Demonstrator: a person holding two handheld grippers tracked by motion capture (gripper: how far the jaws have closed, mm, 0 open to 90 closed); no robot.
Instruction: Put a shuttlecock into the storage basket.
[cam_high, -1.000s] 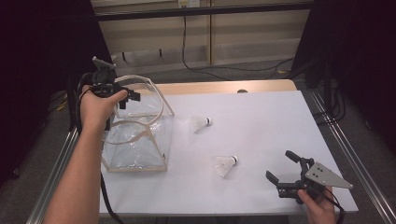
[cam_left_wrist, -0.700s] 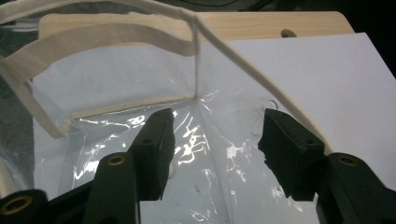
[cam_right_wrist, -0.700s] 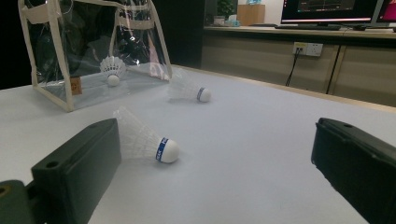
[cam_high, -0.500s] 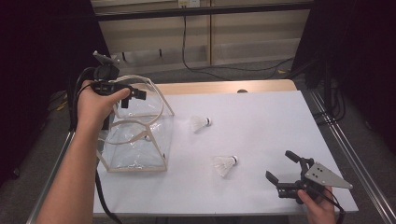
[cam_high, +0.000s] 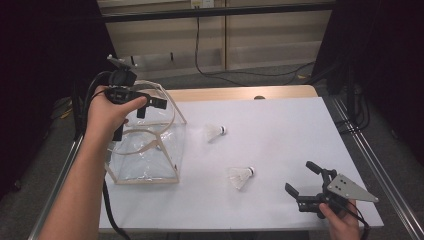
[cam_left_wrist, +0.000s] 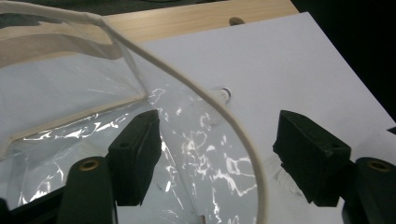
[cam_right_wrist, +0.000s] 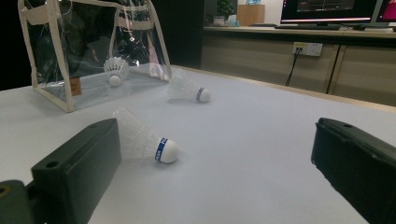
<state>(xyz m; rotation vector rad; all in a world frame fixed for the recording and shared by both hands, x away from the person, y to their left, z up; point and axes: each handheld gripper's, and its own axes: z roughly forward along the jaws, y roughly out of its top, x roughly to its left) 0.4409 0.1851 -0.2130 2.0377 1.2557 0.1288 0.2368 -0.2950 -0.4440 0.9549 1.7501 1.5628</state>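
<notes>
My left gripper (cam_high: 145, 102) has lifted off the clear bag (cam_high: 145, 160) at left of frame, jaws just opening, empty. One shuttlecock (cam_right_wrist: 116, 70) sits inside; two shuttlecocks (cam_high: 241, 176) (cam_high: 216, 131) wait mid-table. Right gripper (cam_high: 305, 180) gapes, empty, lower right.

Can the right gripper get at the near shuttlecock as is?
Probably yes. The right gripper is open, the near shuttlecock lies on bare table ahead of its fingers, nothing between.
</notes>
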